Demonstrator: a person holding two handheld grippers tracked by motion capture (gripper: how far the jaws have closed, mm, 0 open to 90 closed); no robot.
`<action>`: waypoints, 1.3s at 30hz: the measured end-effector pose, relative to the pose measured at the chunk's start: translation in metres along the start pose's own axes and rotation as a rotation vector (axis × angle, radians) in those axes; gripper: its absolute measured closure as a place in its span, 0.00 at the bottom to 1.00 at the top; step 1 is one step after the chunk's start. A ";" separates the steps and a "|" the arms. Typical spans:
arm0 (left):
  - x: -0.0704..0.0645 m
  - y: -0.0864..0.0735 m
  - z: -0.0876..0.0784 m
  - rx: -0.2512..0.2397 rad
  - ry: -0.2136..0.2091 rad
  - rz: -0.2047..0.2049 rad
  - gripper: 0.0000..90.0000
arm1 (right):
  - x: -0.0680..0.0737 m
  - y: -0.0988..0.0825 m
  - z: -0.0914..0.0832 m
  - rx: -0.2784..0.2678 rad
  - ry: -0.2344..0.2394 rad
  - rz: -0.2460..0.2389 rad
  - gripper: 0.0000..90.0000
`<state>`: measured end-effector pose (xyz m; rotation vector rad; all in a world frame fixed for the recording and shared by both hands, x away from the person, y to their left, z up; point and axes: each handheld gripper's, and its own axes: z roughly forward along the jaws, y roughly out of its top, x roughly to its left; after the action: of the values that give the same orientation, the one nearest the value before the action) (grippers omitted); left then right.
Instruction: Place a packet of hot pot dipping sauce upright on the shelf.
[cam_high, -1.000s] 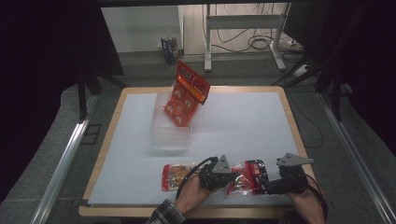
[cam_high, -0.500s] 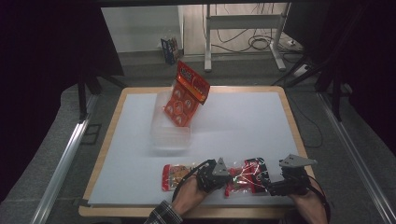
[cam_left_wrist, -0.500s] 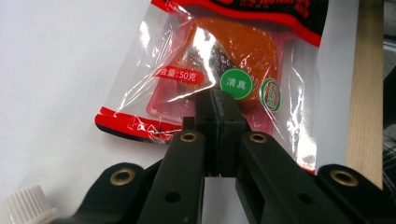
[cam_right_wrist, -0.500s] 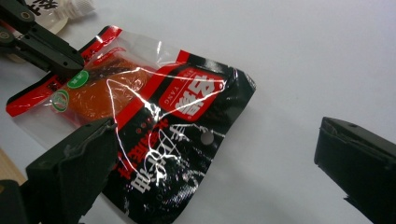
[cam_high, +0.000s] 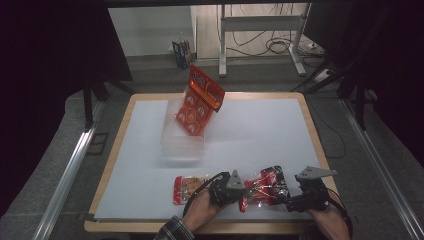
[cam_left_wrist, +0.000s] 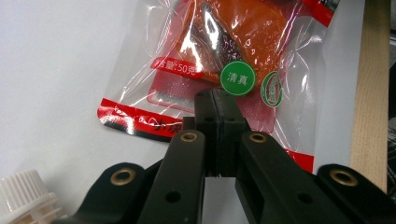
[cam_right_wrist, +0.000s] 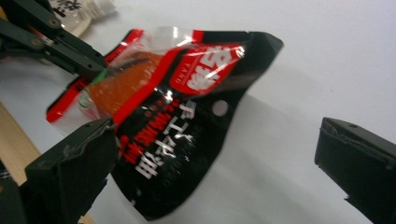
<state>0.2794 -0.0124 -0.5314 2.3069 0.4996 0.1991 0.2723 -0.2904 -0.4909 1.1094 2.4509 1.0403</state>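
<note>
A red, black and clear snack packet (cam_high: 263, 187) lies on the white table sheet near the front edge, between my two grippers. My left gripper (cam_left_wrist: 217, 100) is shut, with its tips resting on the clear end of the packet (cam_left_wrist: 233, 42) beside a green sticker. I see nothing pinched between its jaws. In the right gripper view those same left gripper tips (cam_right_wrist: 98, 70) touch the packet's far end. My right gripper (cam_right_wrist: 219, 140) is open wide around the black end of the packet (cam_right_wrist: 187, 126), and its left jaw sits close against the packet's edge.
A second packet (cam_high: 187, 189) lies left of my left hand, and a white screw cap (cam_left_wrist: 23, 191) shows close by. A clear plastic tub (cam_high: 182, 140) stands mid-table with a red packet (cam_high: 200, 102) leaning in it. The wooden table edge (cam_left_wrist: 373, 93) is near.
The left gripper has slipped a touch towards the near edge. The right gripper and the packet have kept their places.
</note>
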 end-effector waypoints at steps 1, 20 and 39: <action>0.000 0.000 0.000 0.002 0.000 0.000 1.00 | 0.001 0.001 0.000 -0.002 0.006 0.000 0.00; 0.001 -0.001 0.000 0.011 -0.005 -0.009 1.00 | 0.019 0.019 0.037 0.093 0.192 0.046 0.12; 0.004 -0.001 -0.002 0.001 -0.024 -0.041 1.00 | 0.024 0.035 0.042 0.062 0.268 0.160 0.63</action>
<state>0.2818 -0.0089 -0.5312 2.2957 0.5342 0.1514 0.2960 -0.2358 -0.4948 1.2778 2.6518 1.2403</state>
